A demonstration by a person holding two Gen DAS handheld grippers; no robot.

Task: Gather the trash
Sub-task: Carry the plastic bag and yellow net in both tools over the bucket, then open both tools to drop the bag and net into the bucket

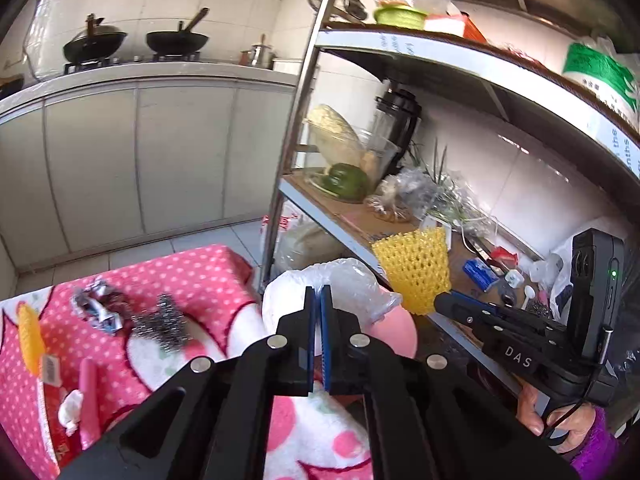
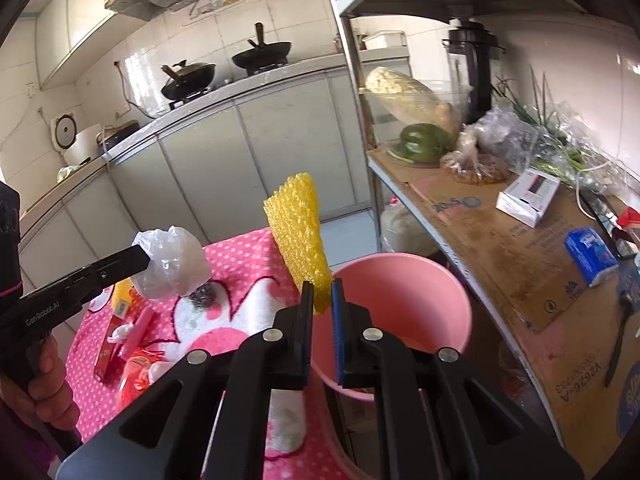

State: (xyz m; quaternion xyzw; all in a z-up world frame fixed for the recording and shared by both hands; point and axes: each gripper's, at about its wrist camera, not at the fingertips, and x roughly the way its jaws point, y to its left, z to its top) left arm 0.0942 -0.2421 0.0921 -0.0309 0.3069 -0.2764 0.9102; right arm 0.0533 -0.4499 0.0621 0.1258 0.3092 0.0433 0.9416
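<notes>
My left gripper [image 1: 319,292] is shut on a crumpled clear plastic bag [image 1: 352,284] and holds it above the pink bin [image 1: 396,330]; the bag also shows in the right wrist view [image 2: 172,264]. My right gripper [image 2: 322,286] is shut on a yellow foam fruit net [image 2: 298,232] and holds it upright over the near rim of the pink bin [image 2: 400,300]. The net also shows in the left wrist view [image 1: 414,268]. More trash lies on the pink dotted cloth [image 1: 192,272]: a crumpled foil wrapper [image 1: 96,304], a steel wool scourer [image 1: 164,322], a second yellow net [image 1: 30,338].
A metal shelf rack [image 2: 500,240] stands right of the bin, with a green pepper [image 2: 424,142], bags, boxes and a blender. Its upright post [image 1: 298,120] is close to the bin. Kitchen cabinets and a stove with woks [image 1: 132,42] are behind. Red packets [image 2: 136,364] lie on the cloth.
</notes>
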